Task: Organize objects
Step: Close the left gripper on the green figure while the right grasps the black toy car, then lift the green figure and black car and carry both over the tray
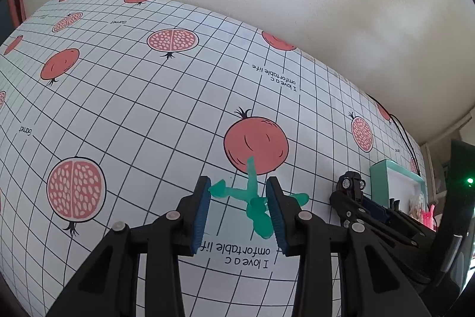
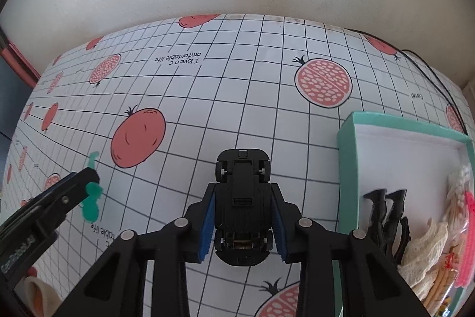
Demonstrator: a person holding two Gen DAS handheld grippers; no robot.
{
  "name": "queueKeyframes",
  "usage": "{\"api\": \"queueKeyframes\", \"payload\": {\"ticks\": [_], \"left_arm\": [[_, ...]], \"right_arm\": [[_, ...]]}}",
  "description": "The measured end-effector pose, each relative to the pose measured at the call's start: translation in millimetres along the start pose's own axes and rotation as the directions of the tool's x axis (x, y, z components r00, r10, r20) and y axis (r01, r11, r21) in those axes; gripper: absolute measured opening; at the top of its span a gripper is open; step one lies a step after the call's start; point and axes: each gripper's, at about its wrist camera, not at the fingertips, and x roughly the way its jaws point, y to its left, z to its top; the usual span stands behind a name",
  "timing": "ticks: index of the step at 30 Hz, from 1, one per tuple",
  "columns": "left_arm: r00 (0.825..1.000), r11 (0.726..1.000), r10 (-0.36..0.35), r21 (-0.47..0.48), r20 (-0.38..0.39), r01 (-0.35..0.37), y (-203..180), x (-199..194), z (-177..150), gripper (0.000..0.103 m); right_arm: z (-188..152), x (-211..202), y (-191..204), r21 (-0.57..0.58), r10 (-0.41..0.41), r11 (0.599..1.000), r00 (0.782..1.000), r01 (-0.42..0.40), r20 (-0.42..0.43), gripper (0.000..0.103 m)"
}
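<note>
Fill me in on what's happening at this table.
A person is tidying small items with two handheld grippers. The right gripper has its jaws shut on a black toy car, held upside down above the tablecloth. The left gripper has its jaws open around a green plastic figure lying on the cloth. A teal box to the right already holds several items.

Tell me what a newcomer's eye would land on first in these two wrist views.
The right tool clamps a black toy car, flipped underside up, above the pomegranate-print tablecloth. The left tool stands open around a translucent green toy figure lying on the cloth. At the right sits a teal box that holds dark and pink items.
</note>
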Motion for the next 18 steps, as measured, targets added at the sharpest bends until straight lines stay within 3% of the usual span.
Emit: {"api": "queueKeyframes", "payload": {"ticks": [18], "left_arm": [[0.997, 0.996, -0.056, 0.071, 0.046, 0.052, -50, -17, -7, 0.040]], "right_arm": [[-17, -57, -33, 0.010, 0.145, 0.989, 0.985, -0.147, 0.097, 0.035]]}}
